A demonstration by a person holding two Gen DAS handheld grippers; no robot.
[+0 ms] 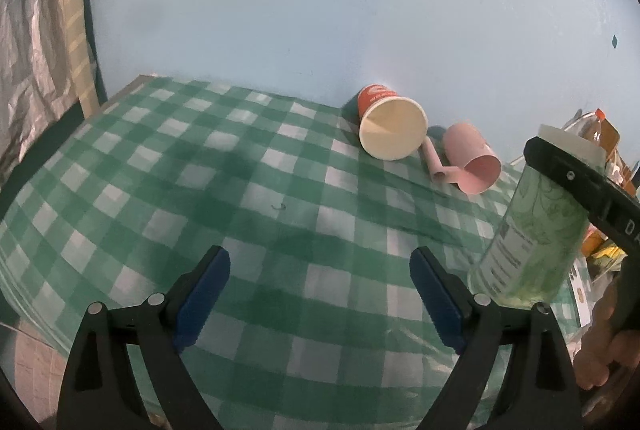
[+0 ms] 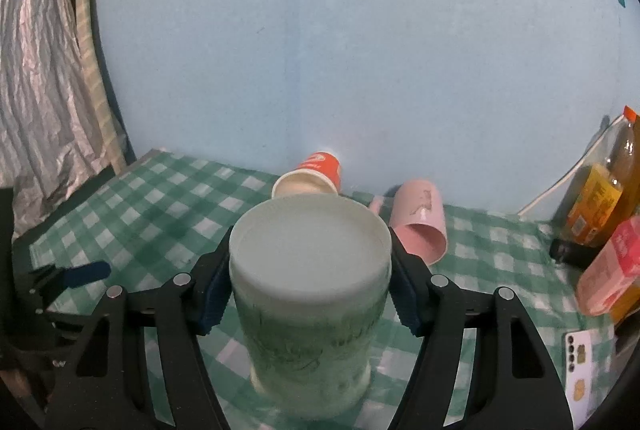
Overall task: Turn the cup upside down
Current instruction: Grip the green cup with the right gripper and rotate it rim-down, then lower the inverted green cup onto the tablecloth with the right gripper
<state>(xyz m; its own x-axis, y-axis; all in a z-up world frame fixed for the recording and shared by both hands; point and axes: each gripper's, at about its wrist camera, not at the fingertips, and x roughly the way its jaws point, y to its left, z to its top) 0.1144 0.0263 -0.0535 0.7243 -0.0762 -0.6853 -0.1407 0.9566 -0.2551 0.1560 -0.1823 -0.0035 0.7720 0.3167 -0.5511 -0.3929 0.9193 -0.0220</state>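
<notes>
A green patterned cup (image 2: 308, 314) with a white base stands upside down on the checked tablecloth (image 1: 240, 181). My right gripper (image 2: 310, 284) is shut on it near its top, one blue pad (image 2: 214, 294) on each side. The cup also shows in the left wrist view (image 1: 528, 230) at the right, with the right gripper's black finger across its top. My left gripper (image 1: 320, 294) is open and empty above the cloth, left of the cup.
An orange paper cup (image 1: 390, 125) and a pink mug (image 1: 472, 161) lie on their sides by the blue wall. Bottles (image 2: 600, 197) and a pink carton (image 2: 612, 270) stand at the right. A phone (image 2: 580, 370) lies at the right front.
</notes>
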